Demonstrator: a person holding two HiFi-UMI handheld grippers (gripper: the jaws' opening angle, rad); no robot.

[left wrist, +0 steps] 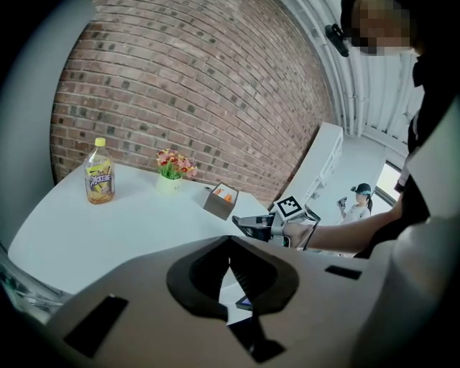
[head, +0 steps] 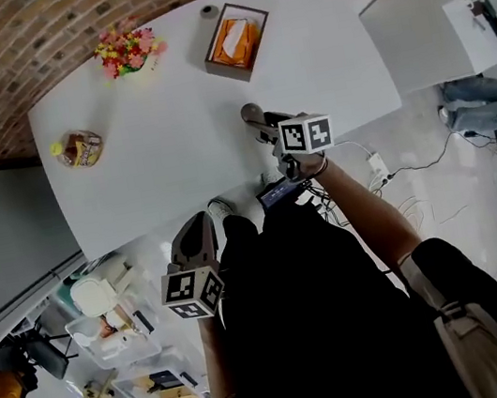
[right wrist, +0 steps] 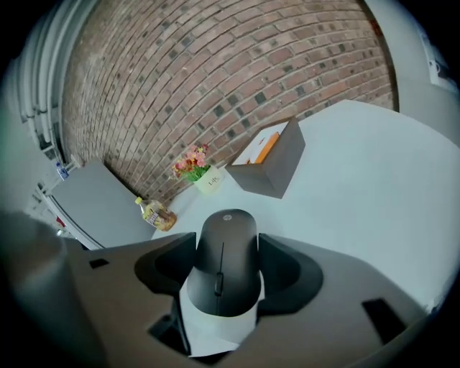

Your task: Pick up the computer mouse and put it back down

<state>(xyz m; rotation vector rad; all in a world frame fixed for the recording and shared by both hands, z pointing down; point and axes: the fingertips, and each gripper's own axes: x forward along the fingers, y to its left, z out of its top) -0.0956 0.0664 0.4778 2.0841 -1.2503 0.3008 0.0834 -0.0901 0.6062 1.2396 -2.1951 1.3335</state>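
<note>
A black computer mouse (right wrist: 226, 280) sits lengthwise between the jaws of my right gripper (right wrist: 227, 248), which is shut on its sides. In the head view the mouse (head: 251, 113) and the right gripper (head: 260, 124) are over the near right part of the white table (head: 176, 168). Whether the mouse touches the tabletop I cannot tell. My left gripper (head: 200, 235) hangs off the table's near edge, beside the person's body. Its jaws (left wrist: 228, 248) meet with nothing between them. From there the right gripper (left wrist: 251, 224) shows ahead, over the table.
On the table stand a brown box with orange contents (head: 237, 41), a small pot of flowers (head: 127, 51), a yellow drink bottle (head: 78, 149) and a small grey cylinder (head: 210, 12). Another white table (head: 417, 20) stands at right. Bins and cables lie on the floor.
</note>
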